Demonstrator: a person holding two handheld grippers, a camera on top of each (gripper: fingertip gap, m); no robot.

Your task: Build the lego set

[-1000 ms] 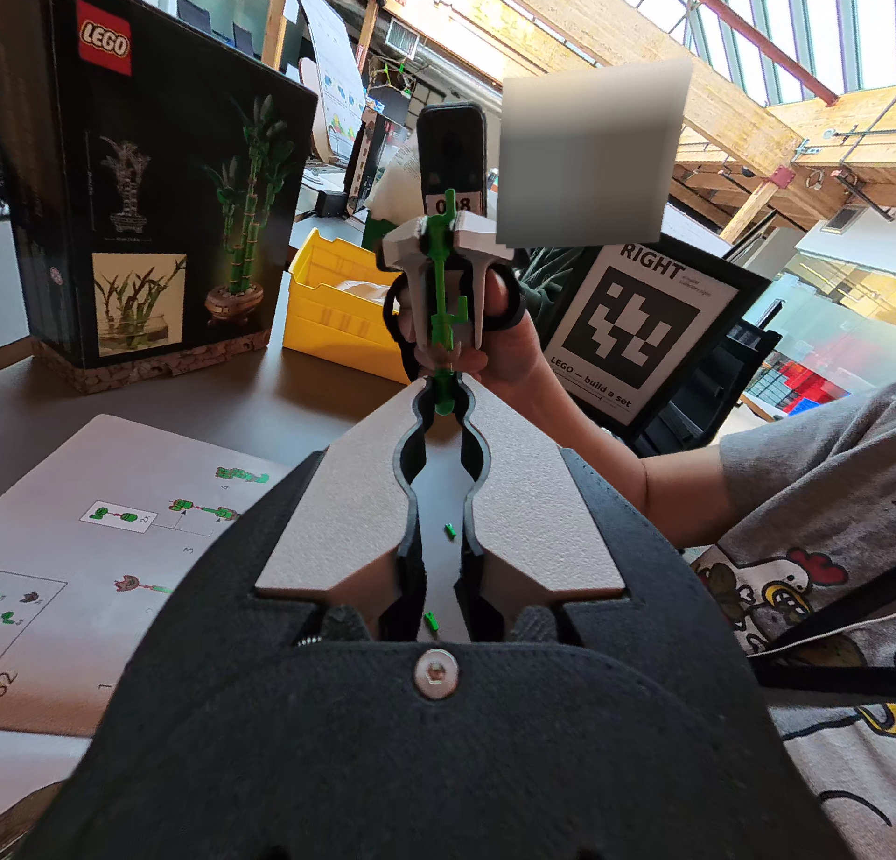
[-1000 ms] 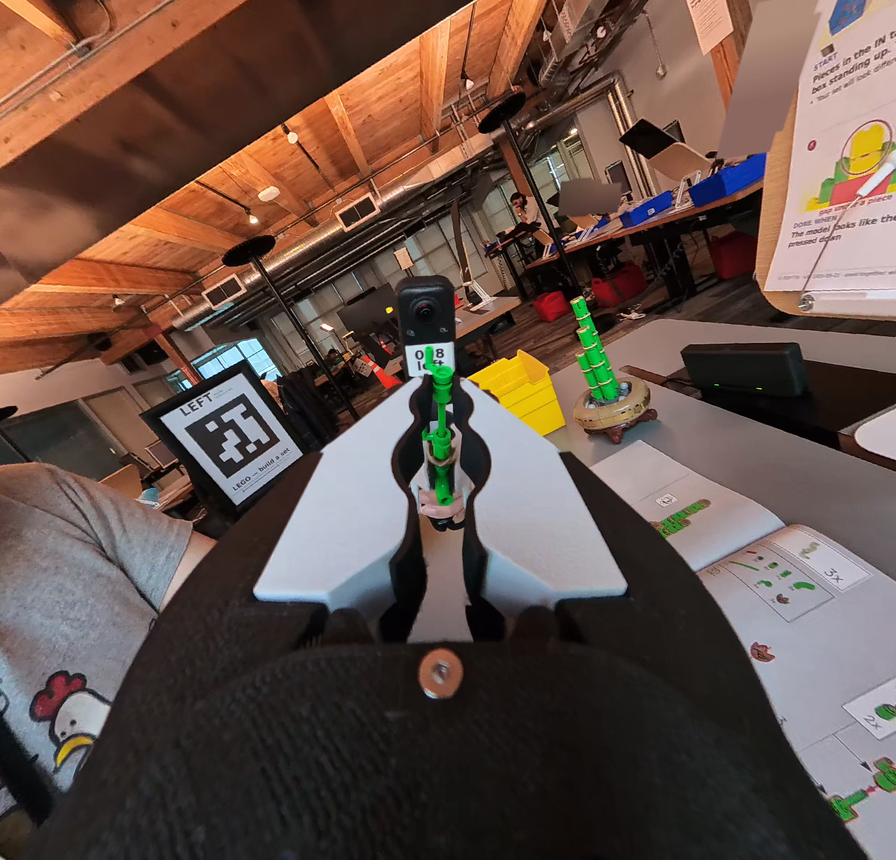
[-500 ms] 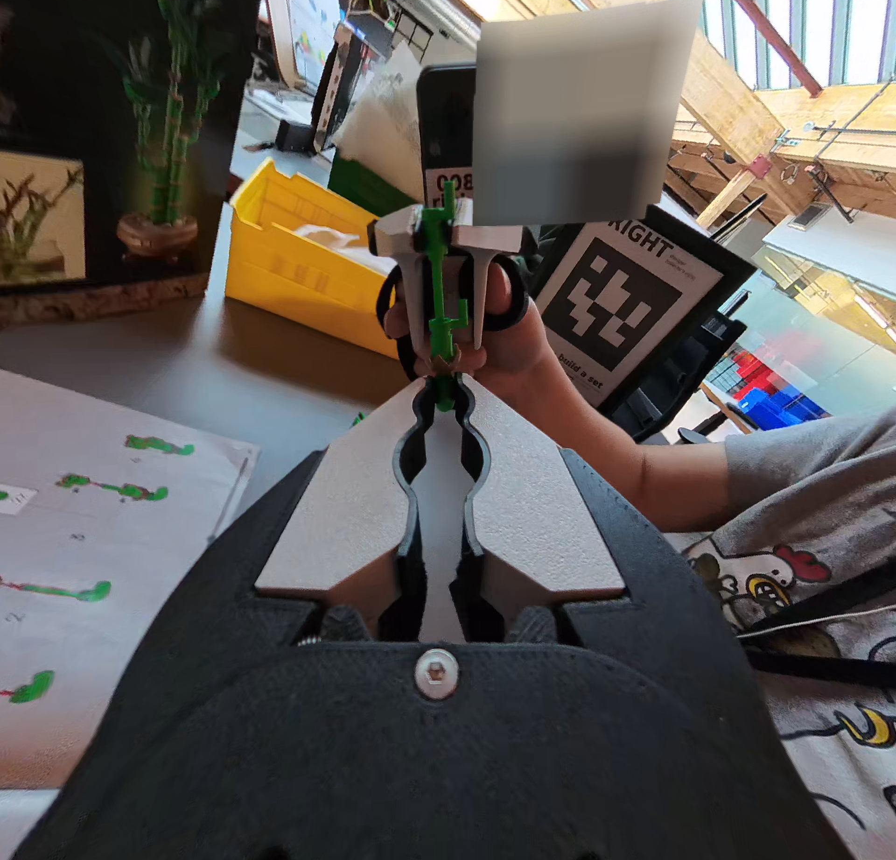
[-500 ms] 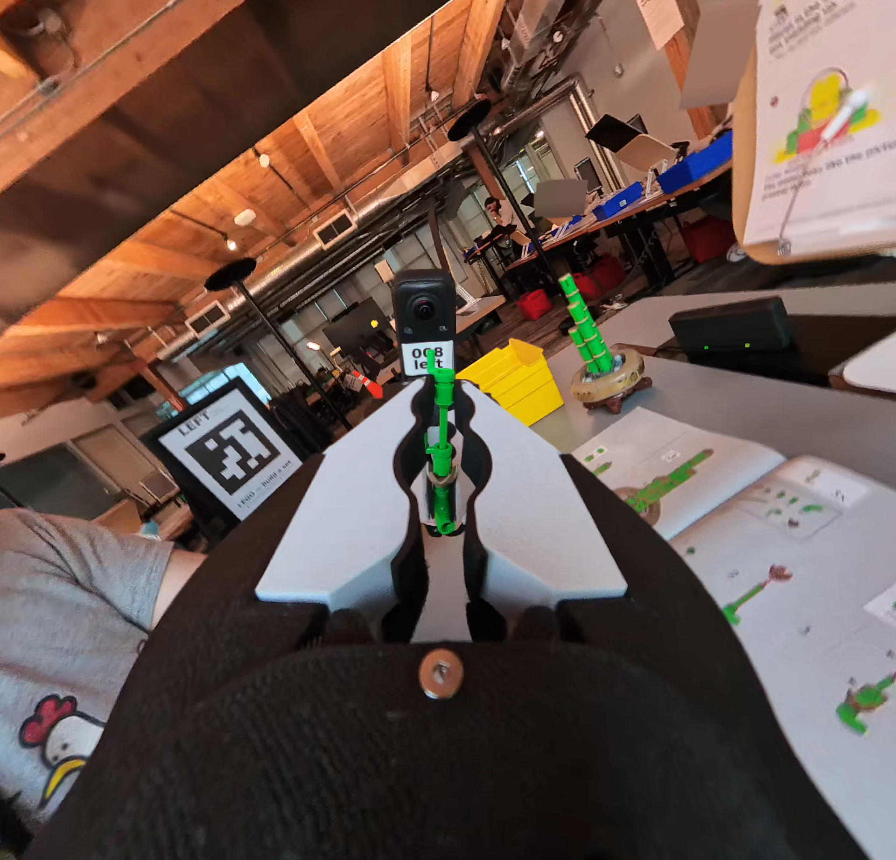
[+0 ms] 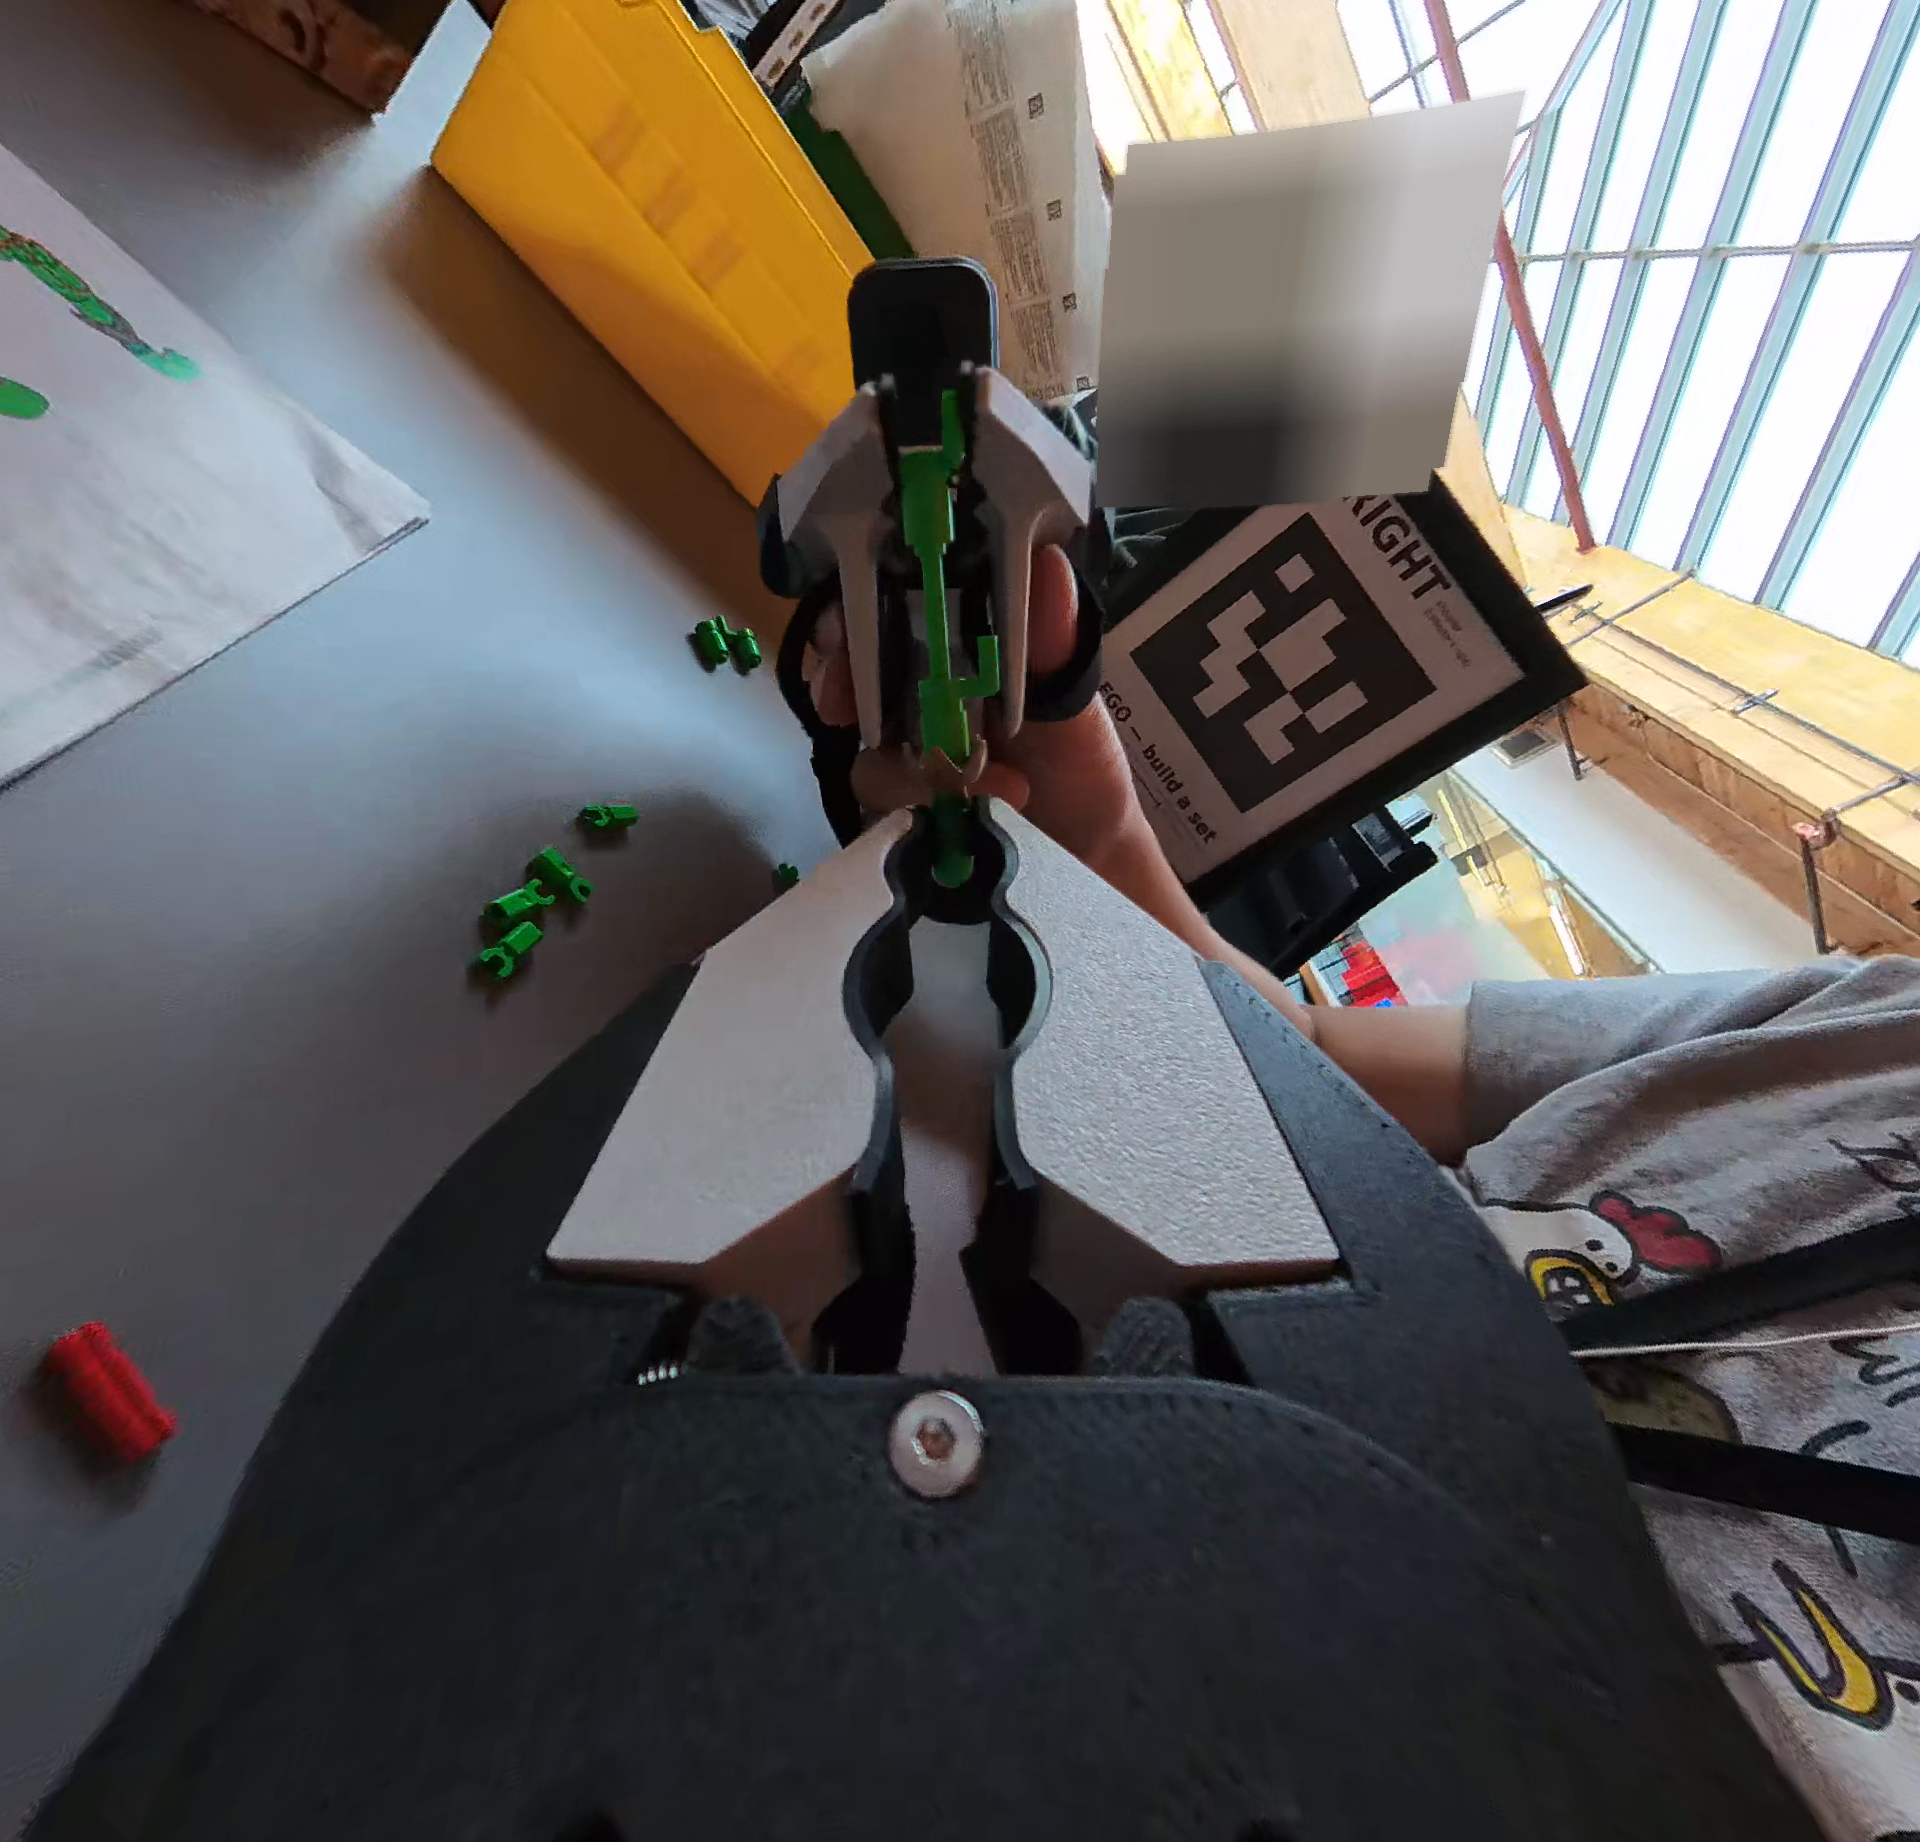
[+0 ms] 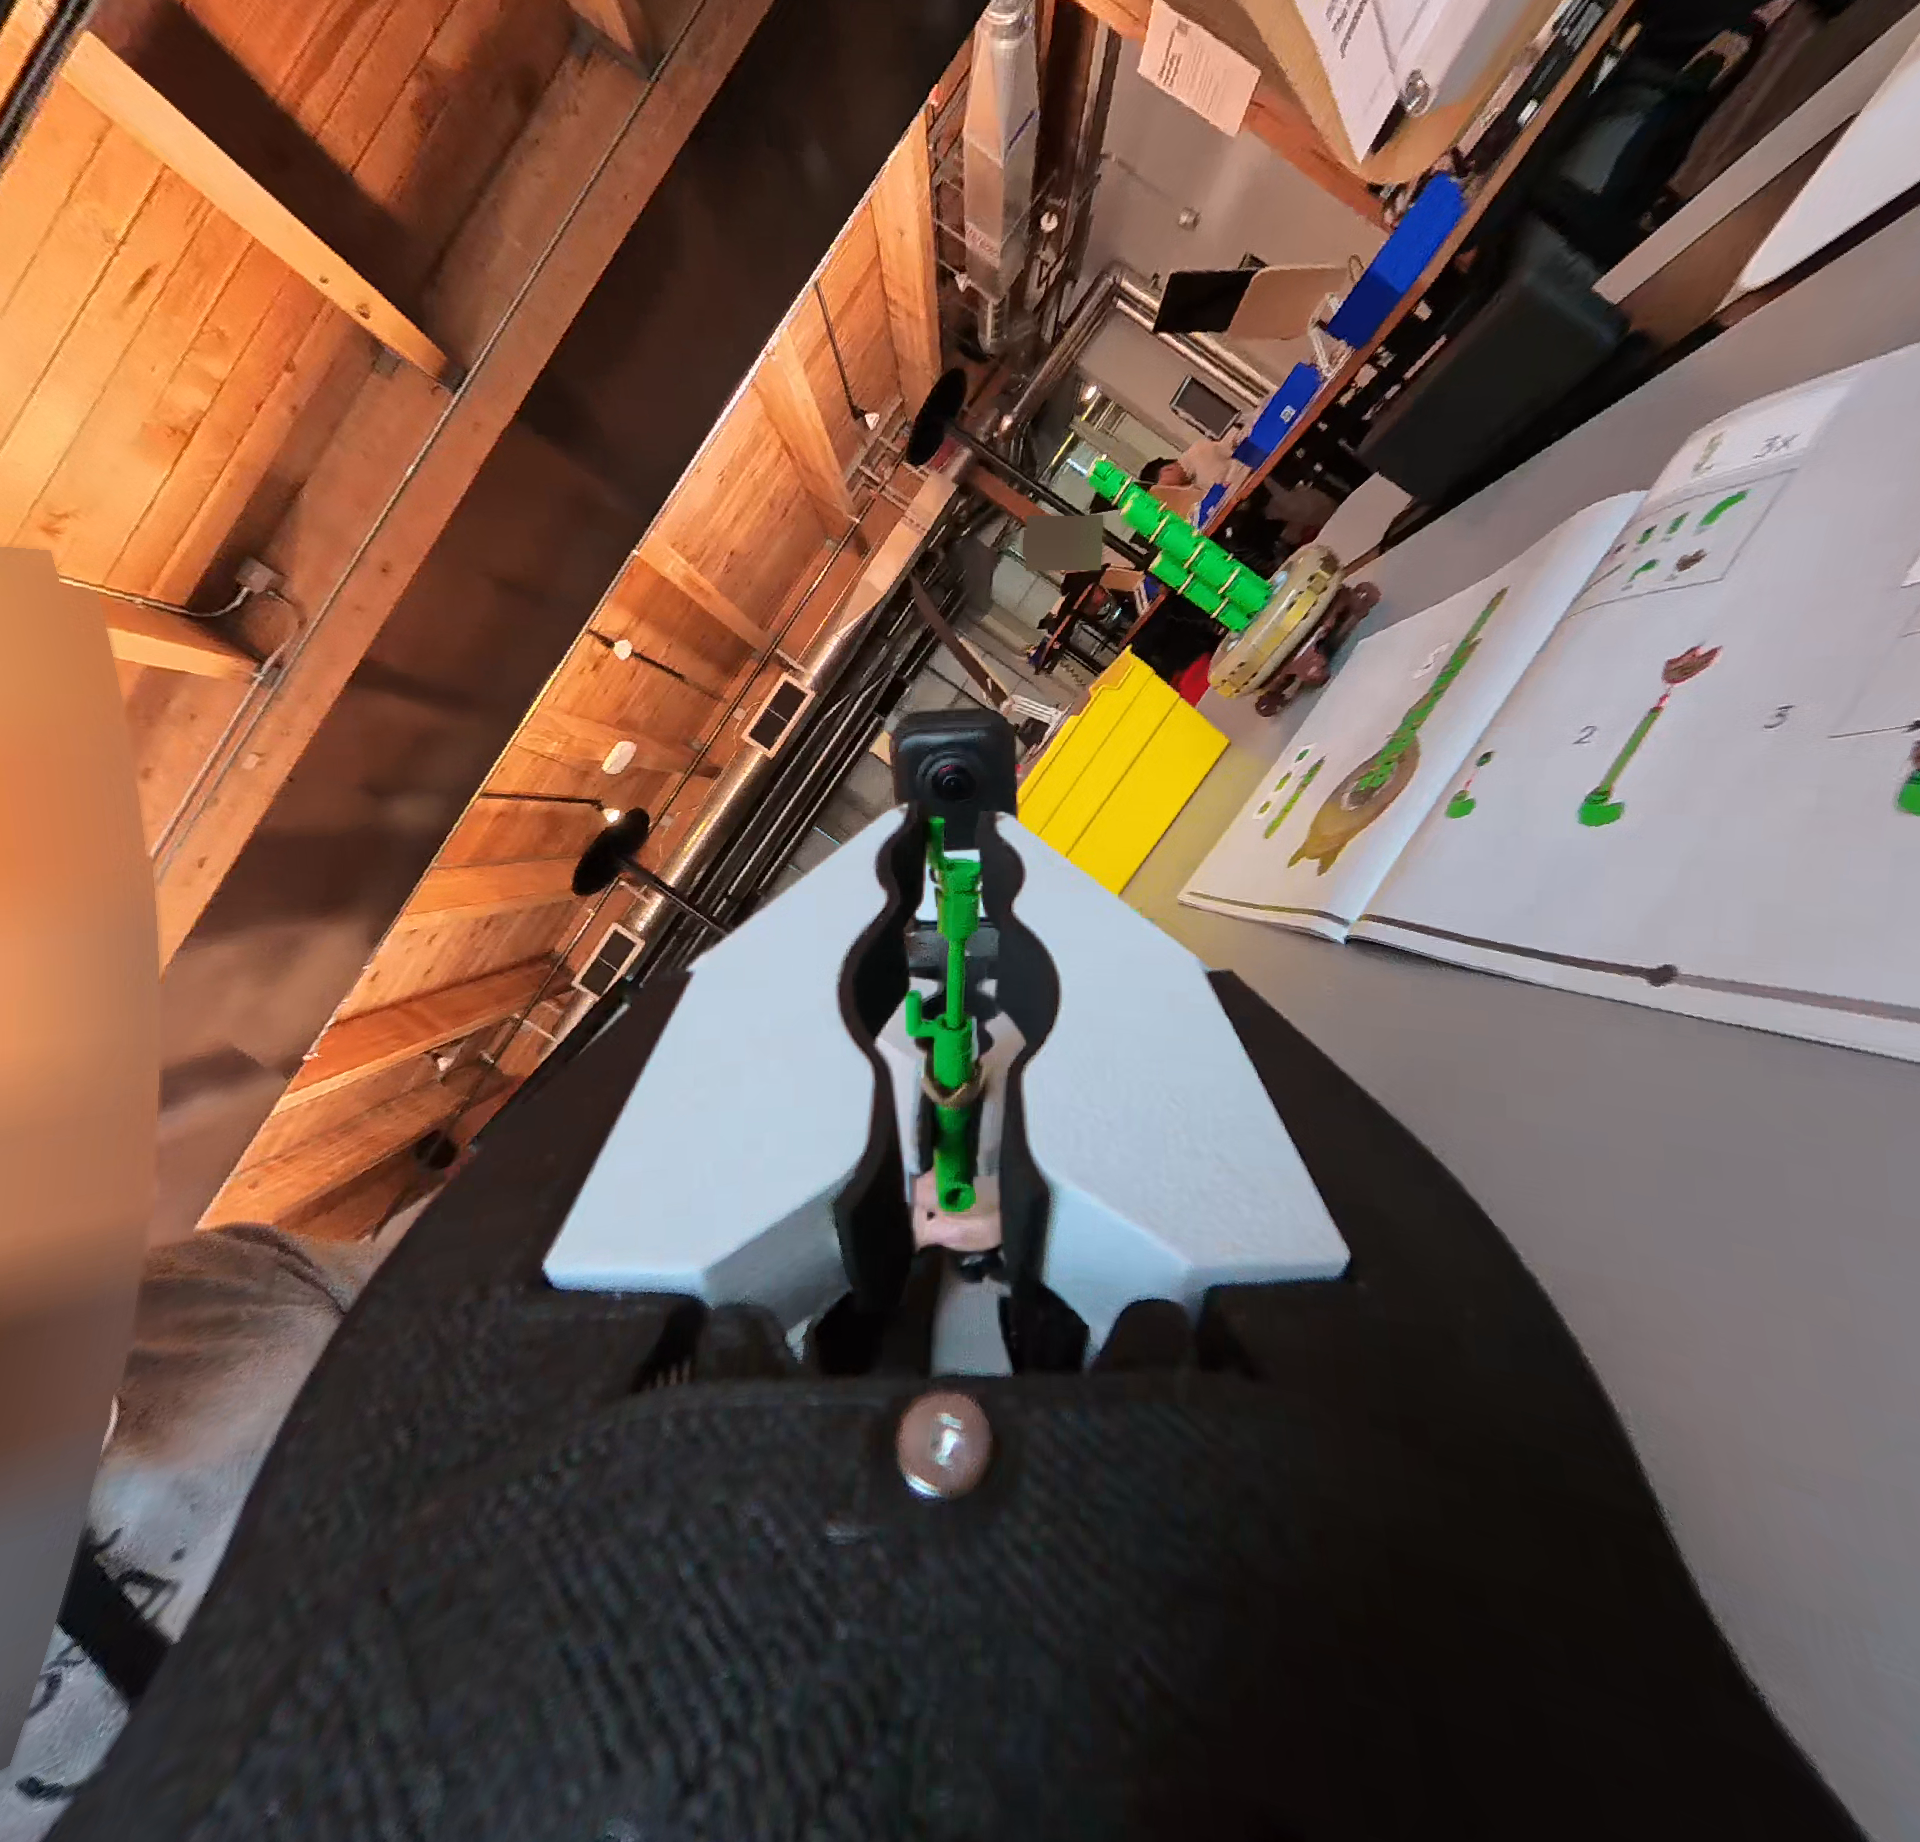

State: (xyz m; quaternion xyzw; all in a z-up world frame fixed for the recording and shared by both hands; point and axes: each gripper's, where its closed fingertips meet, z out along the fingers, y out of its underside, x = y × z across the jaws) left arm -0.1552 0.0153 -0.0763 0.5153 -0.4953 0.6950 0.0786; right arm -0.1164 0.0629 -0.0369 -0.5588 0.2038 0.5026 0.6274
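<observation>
A thin green stem [image 5: 940,639] with small clip pieces and a brown ring [image 5: 951,764] is held in the air between both grippers. My left gripper [image 5: 951,836] is shut on its near end. The right gripper [image 5: 940,727] faces me and is closed around the rest of the stem. In the right wrist view the stem [image 6: 951,1044] runs along the slot between the right gripper's fingers [image 6: 951,842]. The left gripper's camera [image 6: 951,764] shows just beyond the tips; its fingers are hidden.
Loose green pieces [image 5: 530,909] and a red piece [image 5: 104,1387] lie on the grey table. An open instruction booklet [image 6: 1558,753], a yellow bin [image 5: 644,182] and a bamboo model in a pot [image 6: 1247,587] stand farther off. A person's arm [image 5: 1382,1054] is at the right.
Both grippers have rolled together, so both views tilt. The stem stays held between them. The table with the loose green pieces has come into the left wrist view.
</observation>
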